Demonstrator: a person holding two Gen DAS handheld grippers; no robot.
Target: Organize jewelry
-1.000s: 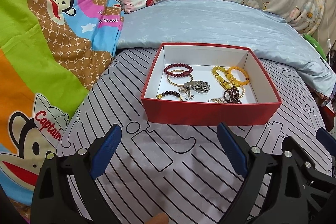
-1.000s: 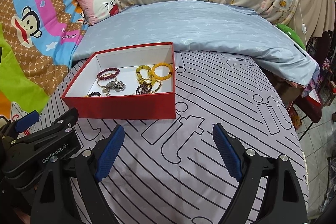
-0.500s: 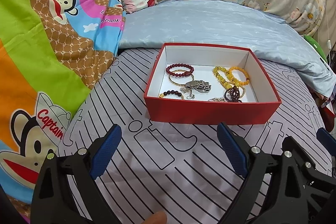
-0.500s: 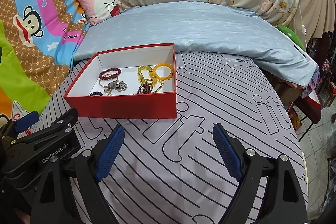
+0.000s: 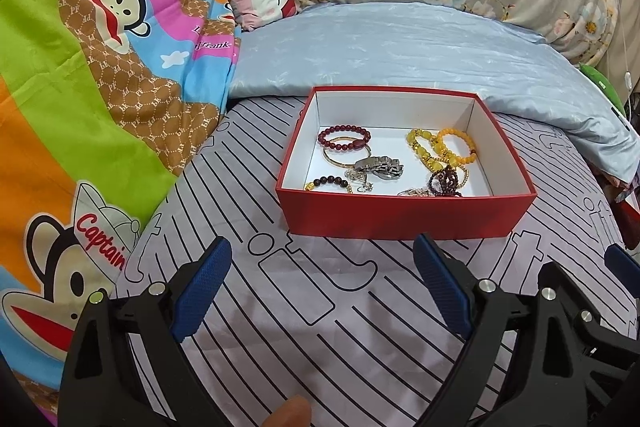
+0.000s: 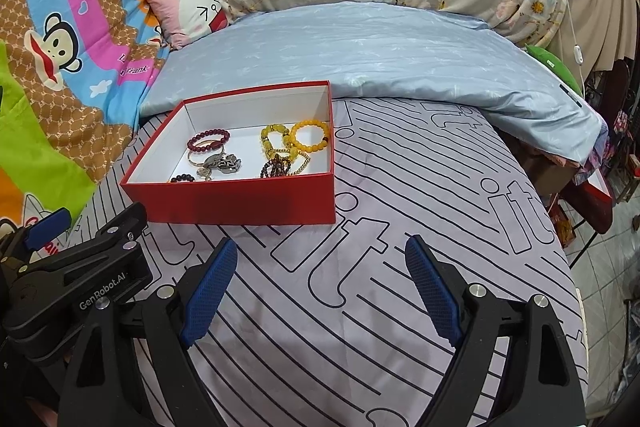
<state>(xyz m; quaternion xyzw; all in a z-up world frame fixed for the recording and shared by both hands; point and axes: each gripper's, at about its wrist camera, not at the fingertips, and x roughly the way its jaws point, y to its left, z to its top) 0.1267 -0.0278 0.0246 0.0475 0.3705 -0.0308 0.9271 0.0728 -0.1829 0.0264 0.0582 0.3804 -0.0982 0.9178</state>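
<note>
Jewelry (image 5: 394, 161) lies in a red box (image 5: 404, 215) on the striped bed sheet (image 5: 320, 307), ahead of and apart from both the left hand-held gripper (image 5: 322, 289) and right hand-held gripper (image 6: 322, 289), each spread wide and empty.

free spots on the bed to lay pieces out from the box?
Bare striped sheet right of the red box, up to the blue duvet. Another strip lies between the box front and the open left gripper and right gripper. Box floor is crowded except behind the bracelets.
</note>
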